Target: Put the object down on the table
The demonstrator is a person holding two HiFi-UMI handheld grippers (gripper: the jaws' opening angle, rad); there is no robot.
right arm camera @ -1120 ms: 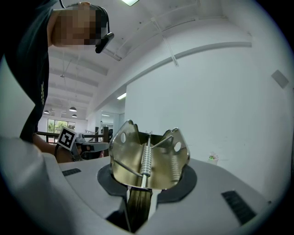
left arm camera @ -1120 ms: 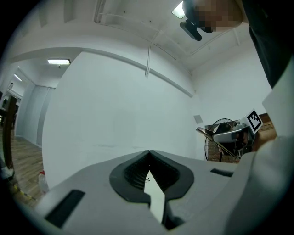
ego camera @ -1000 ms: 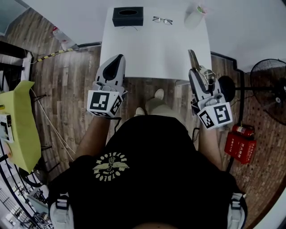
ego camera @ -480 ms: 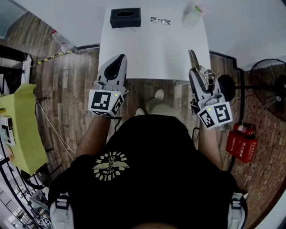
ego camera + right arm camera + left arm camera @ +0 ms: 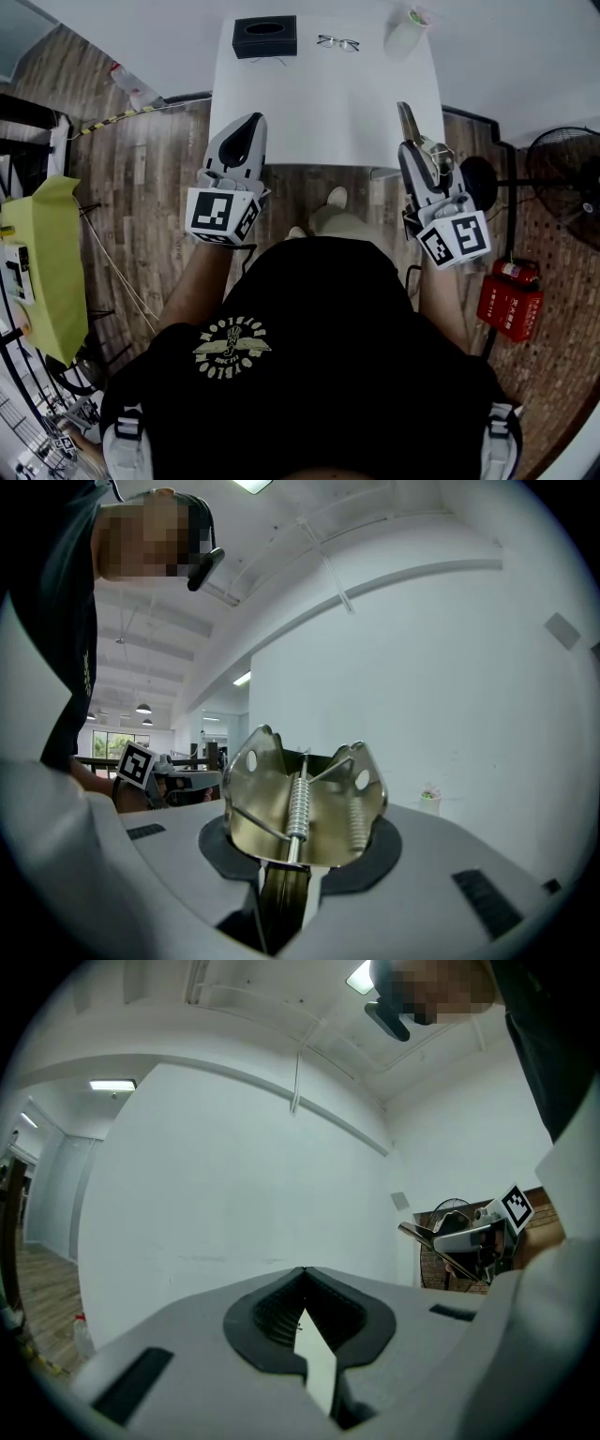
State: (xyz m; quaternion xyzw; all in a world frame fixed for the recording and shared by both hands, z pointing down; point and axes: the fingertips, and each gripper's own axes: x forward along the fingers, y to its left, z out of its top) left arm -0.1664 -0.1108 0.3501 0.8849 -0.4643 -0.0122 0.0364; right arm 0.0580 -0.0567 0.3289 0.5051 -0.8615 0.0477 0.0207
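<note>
My right gripper (image 5: 412, 148) is shut on a brass-coloured metal spring clip (image 5: 406, 120), which sticks out past the jaws over the near right edge of the white table (image 5: 328, 94). In the right gripper view the clip (image 5: 305, 803) stands upright between the jaws with its coil spring facing the camera. My left gripper (image 5: 247, 124) hangs level at the table's near left edge, shut with nothing in it. In the left gripper view its jaws (image 5: 302, 1277) meet at the tips. Both grippers point level towards the white wall.
A black tissue box (image 5: 265, 36), a pair of glasses (image 5: 338, 42) and a pale cup (image 5: 404, 33) sit along the table's far edge. A floor fan (image 5: 562, 178) and a red extinguisher (image 5: 507, 305) stand at the right. A yellow-green cover (image 5: 52, 272) is at the left.
</note>
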